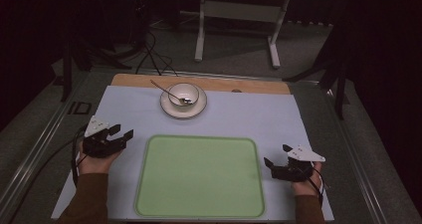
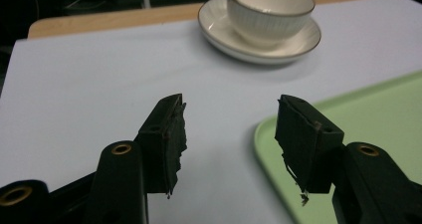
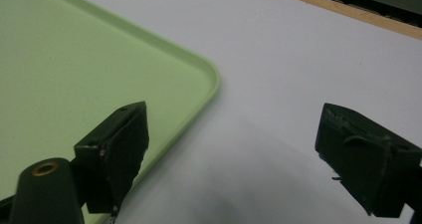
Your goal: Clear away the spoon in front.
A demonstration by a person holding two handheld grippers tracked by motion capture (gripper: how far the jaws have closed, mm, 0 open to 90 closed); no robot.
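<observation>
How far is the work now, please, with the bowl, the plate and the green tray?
Nothing looks done: the green tray is bare. The bowl, a spoon in it, sits on its plate beyond the tray. Nothing is in hand: left gripper and right gripper are open beside the tray. Any moving remains.

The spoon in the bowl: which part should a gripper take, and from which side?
Probably the handle of the spoon, which sticks out past the rim of the bowl toward the far left. The open left gripper is nearer, so come from the left, jaws across the thin handle.
</observation>
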